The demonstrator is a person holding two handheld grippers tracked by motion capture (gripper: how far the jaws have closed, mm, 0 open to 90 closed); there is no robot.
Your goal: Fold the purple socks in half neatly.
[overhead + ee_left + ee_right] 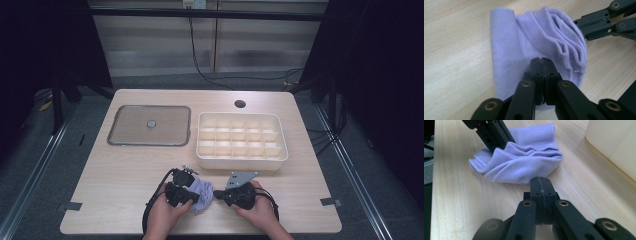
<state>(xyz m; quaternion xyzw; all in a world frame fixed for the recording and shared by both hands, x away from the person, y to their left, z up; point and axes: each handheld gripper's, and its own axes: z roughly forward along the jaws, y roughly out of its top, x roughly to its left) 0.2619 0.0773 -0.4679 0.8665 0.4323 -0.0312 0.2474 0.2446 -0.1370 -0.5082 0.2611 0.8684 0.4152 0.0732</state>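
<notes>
A lavender knit cloth [204, 192], folded and bunched like a sock, lies near the table's front edge between my two grippers. In the left gripper view the cloth [529, 37] shows a ribbed cuff in layers on its right side. My left gripper [541, 60] is shut, and its tips rest on the cloth beside that cuff. The right gripper [541, 181] is shut too, with nothing in it, and stops just short of the cloth's near edge [524, 167]. Seen from above, the left gripper [192, 194] and right gripper [216, 192] face each other across the cloth.
A white box with several compartments [242, 161] stands just behind the grippers, and its wall [614, 142] rises close on one side in the right gripper view. A flat grey lidded tray [149, 141] lies at the back left. A round cable hole [240, 104] sits near the far edge.
</notes>
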